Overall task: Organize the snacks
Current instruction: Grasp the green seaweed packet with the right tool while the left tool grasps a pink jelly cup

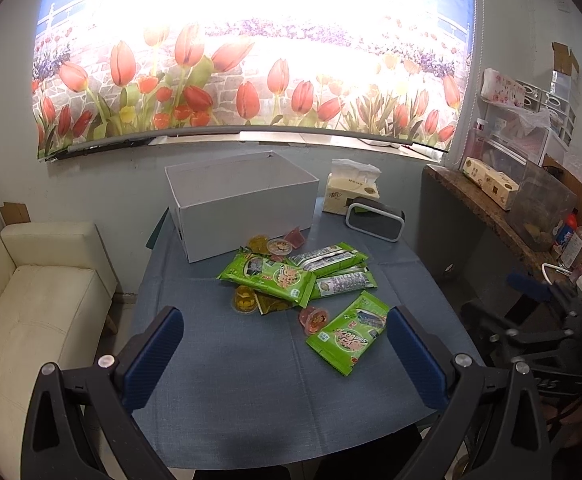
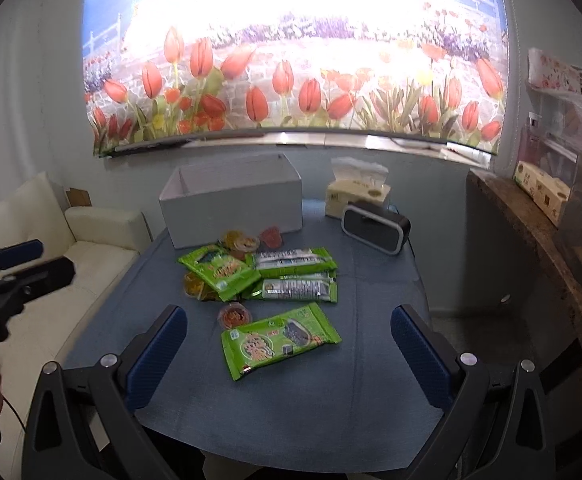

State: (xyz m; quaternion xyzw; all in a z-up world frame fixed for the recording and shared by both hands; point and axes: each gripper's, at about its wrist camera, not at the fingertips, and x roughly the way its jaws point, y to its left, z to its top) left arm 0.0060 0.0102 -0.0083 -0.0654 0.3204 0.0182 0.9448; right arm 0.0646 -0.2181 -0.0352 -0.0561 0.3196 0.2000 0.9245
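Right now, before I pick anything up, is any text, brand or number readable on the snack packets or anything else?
None legible.
Nearest green packet: large printed characters, too blurred.
Green packets in the pile: label strips, too small.
Jelly cups: lid print unreadable.
Tissue box: oval logo, illegible.
White box: no markings seen.

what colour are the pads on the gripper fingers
Dark blue, on black fingers. The left gripper shows its pads best in the left wrist view.
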